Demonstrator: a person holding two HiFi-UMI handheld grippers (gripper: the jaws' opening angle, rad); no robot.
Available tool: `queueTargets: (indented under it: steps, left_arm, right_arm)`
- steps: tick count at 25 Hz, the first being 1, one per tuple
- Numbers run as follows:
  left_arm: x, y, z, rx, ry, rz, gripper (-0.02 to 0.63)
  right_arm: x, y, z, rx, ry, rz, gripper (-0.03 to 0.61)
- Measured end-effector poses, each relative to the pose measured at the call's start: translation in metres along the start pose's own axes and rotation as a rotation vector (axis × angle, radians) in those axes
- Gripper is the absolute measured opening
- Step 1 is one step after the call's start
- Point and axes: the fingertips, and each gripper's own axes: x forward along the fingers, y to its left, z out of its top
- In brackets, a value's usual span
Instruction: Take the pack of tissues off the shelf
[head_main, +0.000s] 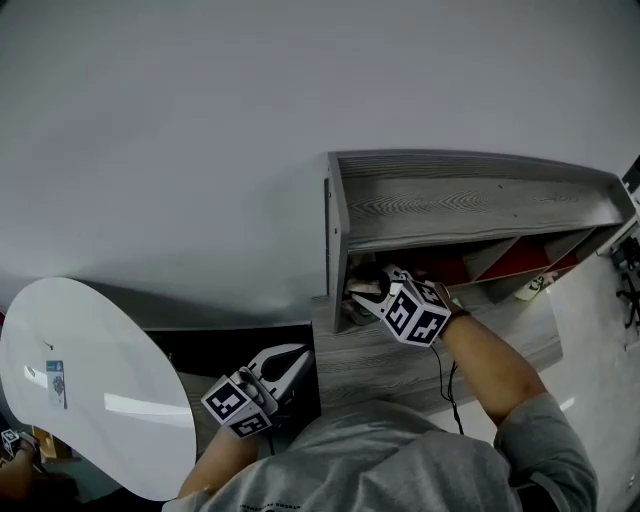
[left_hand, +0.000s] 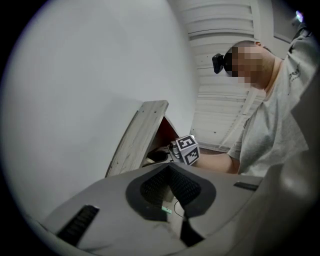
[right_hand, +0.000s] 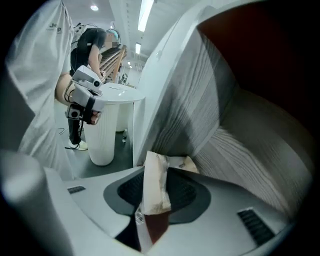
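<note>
**Item 1. Pack of tissues** (right_hand: 154, 182). In the right gripper view we see it edge-on, running from 6 o'clock up to centre. The wrapper is pale and crumpled, with a dark red patch at its lower end. It is still inside the end compartment, next to the grey side panel at 12 o'clock.

**Item 2. Right gripper** (head_main: 362, 292). In the head view it lies at 4 o'clock of centre, reaching into the compartment. It is clenched on the pack, with a pad pressing each flat face. We judge that it holds one end only, and the rest stands free beyond the pads.

**Item 3. Left gripper** (left_hand: 169, 172). In the head view it lies at 6 o'clock, low and well apart from the compartment. Its pads are together with nothing between them.

**Item 4. Shelf** (head_main: 470, 200). This is a grey wood-grain unit at 2 o'clock in the head view, with red backing in the compartments.

**Item 5. White round table** (head_main: 90, 380). It sits at 8 o'clock in the head view and plays no part in the task.

**Handling note.** We judge the step in hand to be the withdrawal.
- Keep the clamp steady, because the soft wrapper may give or slide.
- Draw the pack straight back along the line of the jaws, toward the opening.
- Hold it off the side panel and the shelf floor so that no corner snags.
- Do not twist until the whole pack is clear of the front edge.
- Keep the left gripper where it is, out of the way.
</note>
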Motion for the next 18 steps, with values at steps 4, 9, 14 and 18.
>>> queueTargets:
  steps: [4,9,14,18]
  left_arm:
    - [-0.012,0.004,0.005,-0.003,0.010,-0.029,0.012]
    - [-0.005,0.002,-0.010,-0.013,0.054,-0.099,0.012]
    - [0.013,0.002,-0.044,0.025,0.143,-0.152,0.012]
    - [0.036,-0.008,-0.081,0.023,0.215,-0.176,0.012]
  right_arm:
    - [-0.025,0.033,0.022,0.040,-0.041,0.010,0.135]
    - [-0.066,0.097,0.027,0.162,-0.116,0.048,0.135]
    - [-0.067,0.144,-0.004,0.310,-0.152,0.098,0.135]
    - [-0.064,0.160,-0.046,0.397,-0.153,0.129,0.135]
